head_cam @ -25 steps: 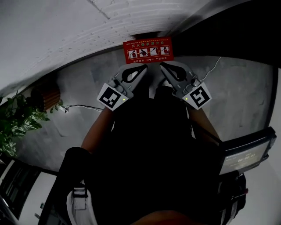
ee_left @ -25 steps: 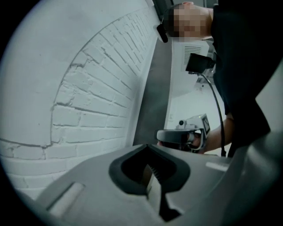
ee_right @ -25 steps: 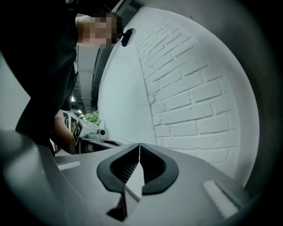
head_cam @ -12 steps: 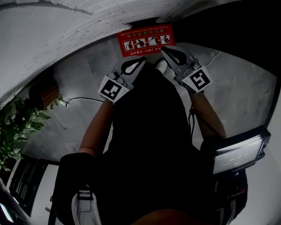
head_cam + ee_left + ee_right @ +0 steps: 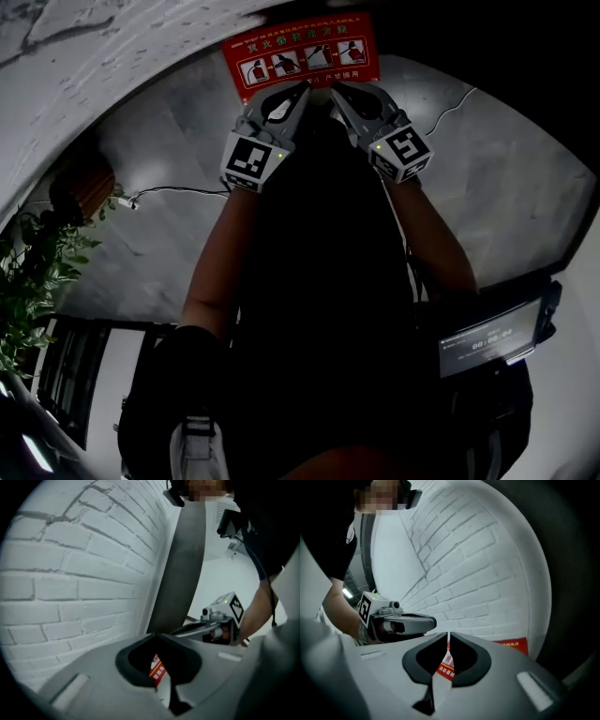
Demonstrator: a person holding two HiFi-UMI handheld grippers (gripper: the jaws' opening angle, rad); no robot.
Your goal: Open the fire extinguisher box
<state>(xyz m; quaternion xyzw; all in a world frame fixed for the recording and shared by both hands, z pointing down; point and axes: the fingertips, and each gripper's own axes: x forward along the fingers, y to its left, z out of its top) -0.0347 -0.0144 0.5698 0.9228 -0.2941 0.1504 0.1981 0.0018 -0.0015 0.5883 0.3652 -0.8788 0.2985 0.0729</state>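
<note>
The red fire extinguisher box [image 5: 300,54] stands against the white brick wall, its lid carrying a strip of instruction pictures. My left gripper [image 5: 304,88] and right gripper [image 5: 335,88] hover side by side just short of the box's near edge, tips pointing at it and almost meeting. Both are shut with nothing between the jaws. In the left gripper view the box [image 5: 158,670] shows through the jaw window of the left gripper [image 5: 157,634], with the right gripper [image 5: 176,631] beside it. The right gripper view has the right gripper [image 5: 448,634] over the box [image 5: 513,645], beside the left gripper [image 5: 433,621].
A white brick wall [image 5: 122,66] runs behind the box, and a dark pillar [image 5: 185,564] rises beside it. A potted plant [image 5: 37,272] and a brown round object [image 5: 80,192] stand at the left, with a cable [image 5: 178,192] on the grey floor. A screen device [image 5: 487,342] hangs at my right.
Both grippers have moved forward to the box's near edge and drawn closer together. The box has slid up in the head view. Both stay shut.
</note>
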